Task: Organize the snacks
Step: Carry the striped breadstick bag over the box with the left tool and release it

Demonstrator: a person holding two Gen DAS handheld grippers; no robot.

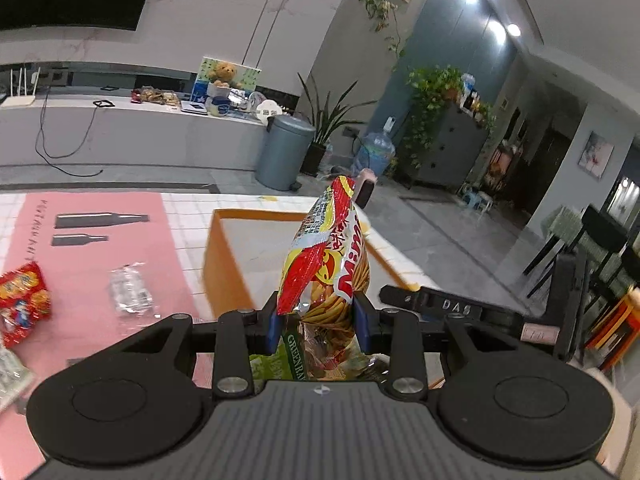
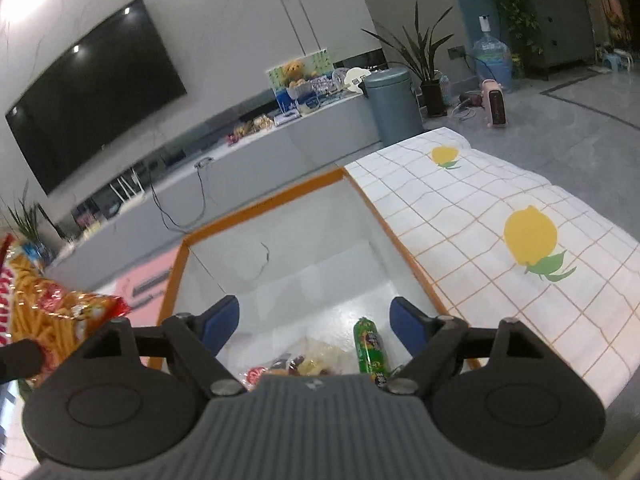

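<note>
My left gripper [image 1: 318, 320] is shut on a red and yellow bag of stick snacks [image 1: 328, 256], which stands upright between the blue pads, near the orange-rimmed white box [image 1: 216, 248]. In the right wrist view the same bag [image 2: 44, 320] shows at the left edge, beside the box [image 2: 260, 208]. My right gripper [image 2: 314, 326] hangs open over the box's near end with nothing between its fingers. Inside lie a green tube-shaped snack [image 2: 370, 350] and several small wrapped snacks [image 2: 296, 360]. A green packet [image 1: 292, 354] shows under the left gripper's fingers.
On the pink mat [image 1: 80, 240] to the left lie a red snack pack [image 1: 24, 300] and a clear packet [image 1: 130, 290]. A checked tablecloth with lemons [image 2: 480, 220] covers the table right of the box. A grey bin [image 1: 284, 152] stands on the floor beyond.
</note>
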